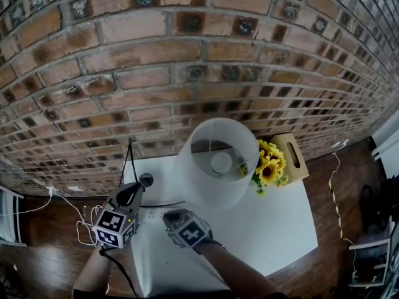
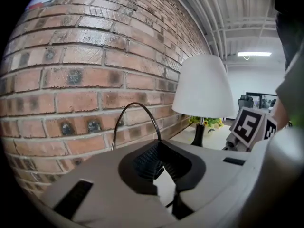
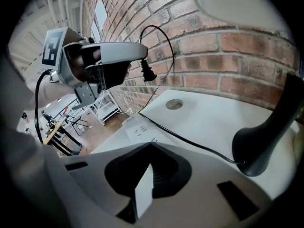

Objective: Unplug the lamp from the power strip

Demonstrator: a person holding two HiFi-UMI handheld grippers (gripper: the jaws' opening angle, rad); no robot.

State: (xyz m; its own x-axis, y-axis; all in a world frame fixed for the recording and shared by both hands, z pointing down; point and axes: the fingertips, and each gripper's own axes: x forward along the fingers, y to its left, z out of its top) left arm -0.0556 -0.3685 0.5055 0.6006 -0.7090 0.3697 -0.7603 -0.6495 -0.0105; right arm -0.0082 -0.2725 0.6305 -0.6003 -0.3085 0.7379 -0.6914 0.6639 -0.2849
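Before the brick wall [image 1: 187, 73], the lamp [image 1: 215, 164] stood on the desk [image 1: 268, 229]; only the right gripper view showed the left tool [image 3: 141, 57] clamped on the plug [image 3: 147, 73], clear of the power strip [image 3: 137, 127]; the right tool [image 3: 150, 146] was closed, empty

White desk [image 1: 274, 229] sits against the red brick wall [image 1: 187, 73]. White-shaded lamp [image 1: 206, 179] stands at the back, middle; yellow sunflower bunch [image 1: 269, 167] just right of it, wooden box [image 1: 293, 156] beyond. White power strip [image 3: 145, 130] lies front left, black lamp cord [image 3: 191, 138] running behind it, black plug [image 3: 147, 73] up above the desk's left end.
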